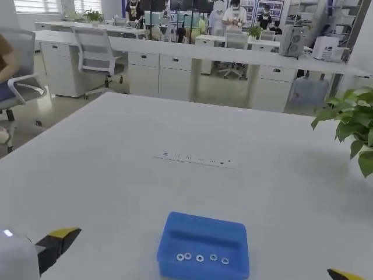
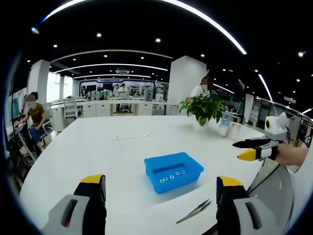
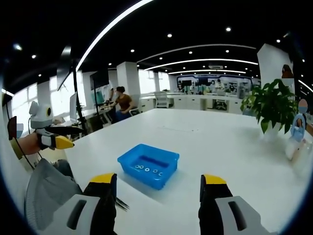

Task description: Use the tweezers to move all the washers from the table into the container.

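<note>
A blue container (image 1: 203, 233) sits near the table's front edge, with several small metal washers (image 1: 201, 257) in a row on its floor. In the left gripper view the container (image 2: 188, 166) and washers (image 2: 172, 176) lie ahead of my open left gripper (image 2: 161, 181). Metal tweezers (image 2: 194, 211) lie loose on the table beside the container. My right gripper (image 3: 158, 179) is also open and holds nothing; the container (image 3: 148, 159) lies just beyond it. In the head view the left gripper (image 1: 58, 239) is at the lower left and the right gripper (image 1: 344, 274) at the lower right.
A potted plant (image 1: 352, 122) stands at the table's right edge, with a bottle (image 2: 224, 125) near it. A faint row of small marks (image 1: 195, 157) crosses the table's middle. Desks, office chairs (image 1: 96, 52) and people are beyond the far edge.
</note>
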